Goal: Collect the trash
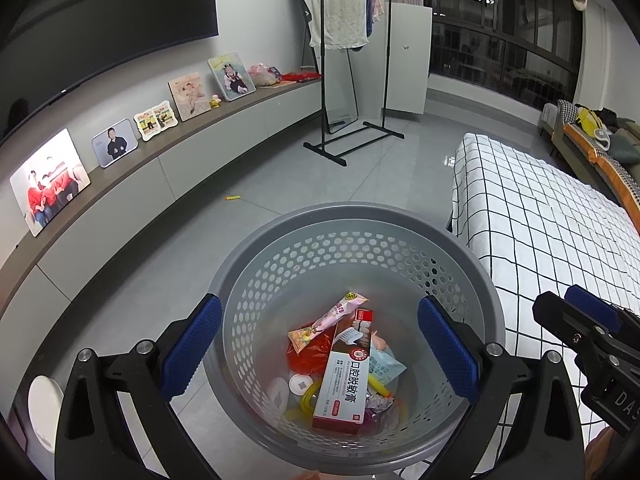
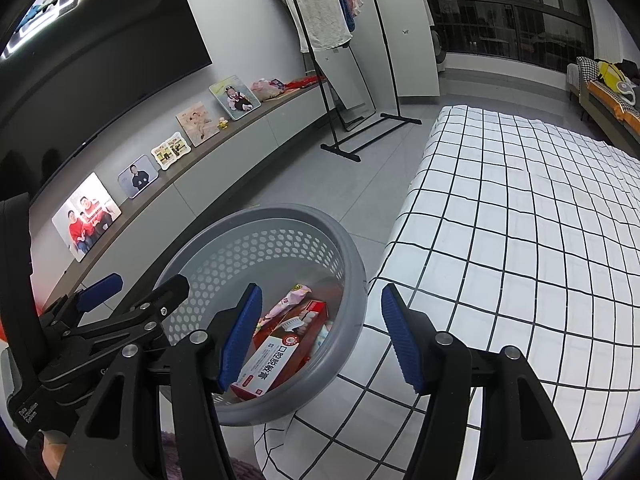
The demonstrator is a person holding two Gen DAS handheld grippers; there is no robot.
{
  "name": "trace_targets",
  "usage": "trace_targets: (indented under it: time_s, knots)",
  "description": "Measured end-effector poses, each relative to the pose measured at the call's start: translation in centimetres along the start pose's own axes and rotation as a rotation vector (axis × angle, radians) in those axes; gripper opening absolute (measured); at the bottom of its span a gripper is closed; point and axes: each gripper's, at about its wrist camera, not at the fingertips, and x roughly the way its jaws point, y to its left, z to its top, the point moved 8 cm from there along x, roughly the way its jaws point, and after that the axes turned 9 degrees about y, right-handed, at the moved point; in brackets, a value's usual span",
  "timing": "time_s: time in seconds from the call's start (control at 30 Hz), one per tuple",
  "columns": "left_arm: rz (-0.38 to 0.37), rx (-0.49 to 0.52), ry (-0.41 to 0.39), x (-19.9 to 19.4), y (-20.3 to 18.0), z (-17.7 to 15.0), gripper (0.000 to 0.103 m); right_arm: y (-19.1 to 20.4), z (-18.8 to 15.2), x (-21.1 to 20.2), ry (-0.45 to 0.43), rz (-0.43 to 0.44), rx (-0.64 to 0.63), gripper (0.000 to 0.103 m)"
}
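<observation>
While both grippers hover with fingers apart and empty, the left gripper (image 1: 320, 344) above the grey basket (image 1: 352, 216) of trash and the right gripper (image 2: 320, 340) over its rim, a checked bed (image 2: 520, 220) touches the basket; a clothes rack (image 1: 352, 80) stands beyond.

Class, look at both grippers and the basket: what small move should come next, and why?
Probably send the left gripper toward the yellow scrap on the floor. Both grippers are open and empty, the basket already holds the box and wrappers, and the scrap is the only loose trash in sight.
</observation>
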Motion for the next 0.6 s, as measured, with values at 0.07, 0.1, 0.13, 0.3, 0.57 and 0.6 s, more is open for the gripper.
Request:
trace_targets:
  time_s: [0.07, 0.1, 0.13, 0.3, 0.57, 0.6]
  knots:
    - [0.001, 0.0, 0.0, -0.05, 0.03, -0.01, 0.097, 0.0, 0.0, 0.04, 0.0, 0.0, 0.0, 0.06]
    - [0.001, 0.0, -0.001, -0.1, 0.03, 0.0, 0.097, 0.04, 0.02, 0.08, 0.001, 0.001, -0.002, 0.06]
    - [0.0, 0.002, 0.001, -0.09, 0.0, -0.01, 0.097, 0.13, -0.03, 0.07, 0.0, 0.001, -0.003, 0.06]
    - [0.001, 0.006, 0.001, -0.15, 0.0, 0.04, 0.097, 0.21, -0.12, 0.17, 0.003, 0.001, -0.006, 0.06]
    - [0.001, 0.005, -0.001, -0.17, -0.08, 0.04, 0.097, 0.14, -0.04, 0.12, -0.001, 0.001, -0.007, 0.06]
    - [0.001, 0.004, -0.001, -0.17, -0.06, 0.04, 0.097, 0.16, -0.04, 0.13, -0.001, 0.001, -0.007, 0.06]
